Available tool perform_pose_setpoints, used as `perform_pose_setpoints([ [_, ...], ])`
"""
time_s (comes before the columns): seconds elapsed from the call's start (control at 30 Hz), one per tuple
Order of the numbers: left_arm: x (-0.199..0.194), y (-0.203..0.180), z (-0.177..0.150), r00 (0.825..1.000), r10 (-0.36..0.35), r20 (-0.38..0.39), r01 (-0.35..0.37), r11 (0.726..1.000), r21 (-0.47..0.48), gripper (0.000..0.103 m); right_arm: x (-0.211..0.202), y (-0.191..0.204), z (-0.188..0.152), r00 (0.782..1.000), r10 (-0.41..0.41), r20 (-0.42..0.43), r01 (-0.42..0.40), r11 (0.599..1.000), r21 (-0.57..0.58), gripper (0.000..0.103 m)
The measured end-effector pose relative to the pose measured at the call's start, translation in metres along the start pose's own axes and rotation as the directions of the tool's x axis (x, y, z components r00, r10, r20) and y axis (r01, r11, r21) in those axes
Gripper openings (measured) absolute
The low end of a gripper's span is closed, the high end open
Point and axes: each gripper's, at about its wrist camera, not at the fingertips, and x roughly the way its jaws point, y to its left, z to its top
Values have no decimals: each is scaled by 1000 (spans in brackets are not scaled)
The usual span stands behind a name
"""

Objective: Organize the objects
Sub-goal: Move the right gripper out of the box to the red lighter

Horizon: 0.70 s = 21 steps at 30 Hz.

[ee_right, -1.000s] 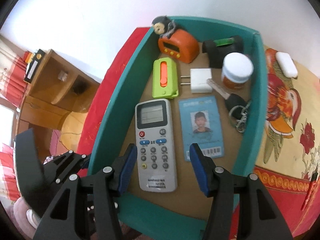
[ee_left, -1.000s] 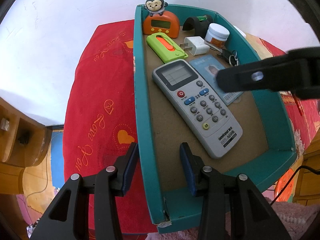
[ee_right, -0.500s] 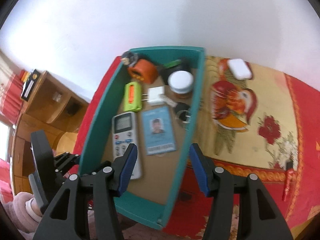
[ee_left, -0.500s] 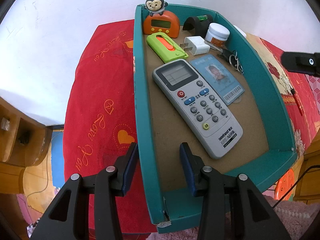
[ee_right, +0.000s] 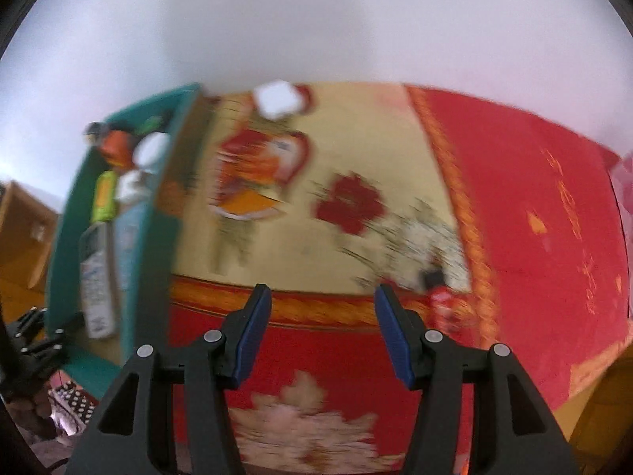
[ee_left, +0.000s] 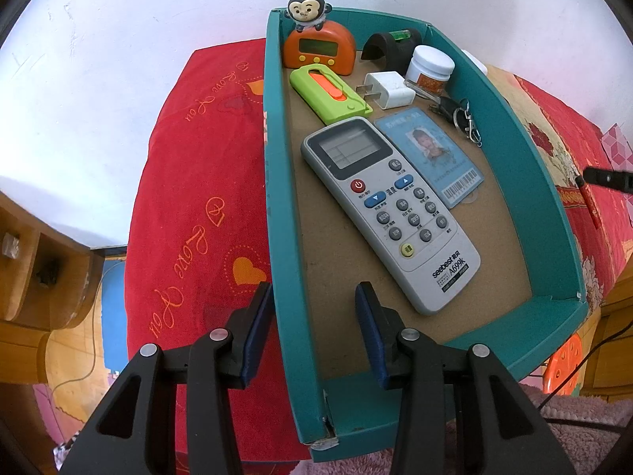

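While straddling the teal box [ee_left: 554, 213] wall: left tool [ee_left: 312, 328] released, unclenched.
Right tool [ee_right: 322, 332] likewise released, empty, above the table [ee_right: 514, 206]. Risk, as judged: box tipped if wall nudged. Remote [ee_left: 389, 209] inside reads "seebest A699K"; beyond, ID card [ee_left: 429, 156], orange timer [ee_left: 319, 49].

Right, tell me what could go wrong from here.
The left hand-held gripper straddles the teal cardboard box's side wall near a torn corner; gripping it may tilt the box and slide the grey remote control. The right hand-held gripper is open over the red patterned cloth in a motion-blurred view, so it may misjudge the white object.
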Motion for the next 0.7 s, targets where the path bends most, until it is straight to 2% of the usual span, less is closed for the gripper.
perform_pose_setpoints([
  [0.23, 0, 0, 0, 1000, 0, 0, 0, 1000, 0, 43, 14, -46, -14, 998, -58, -39, 61, 995, 83, 55],
  [0.57, 0, 1, 0, 1000, 0, -1, 0, 1000, 1, 43, 26, -62, -21, 997, -69, -47, 73, 992, 98, 54],
  [0.7, 0, 1, 0, 1000, 0, -1, 0, 1000, 1, 43, 29, -67, -20, 997, -56, -53, 62, 991, 121, 50],
])
